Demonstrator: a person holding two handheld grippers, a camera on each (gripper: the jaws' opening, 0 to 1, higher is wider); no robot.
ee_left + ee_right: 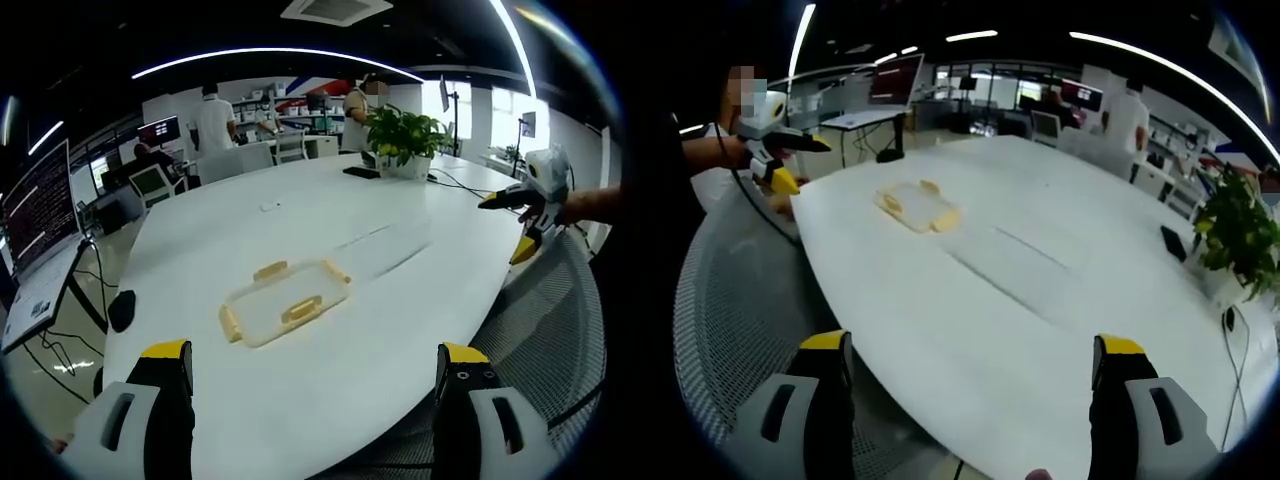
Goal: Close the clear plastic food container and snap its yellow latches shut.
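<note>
Clear plastic food container with yellow latches lies mid white oval surface. Looks light, slippery, thin-walled; press latch tabs. Left hand-held gripper and right hand-held gripper both spread, empty, well apart from it.

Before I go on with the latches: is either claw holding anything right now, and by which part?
Nothing is held. The left claw and right claw are open and empty; the container lies untouched on the table.

I see a white table, potted plant at its far end, phone beside it, mesh chair near edge.
</note>
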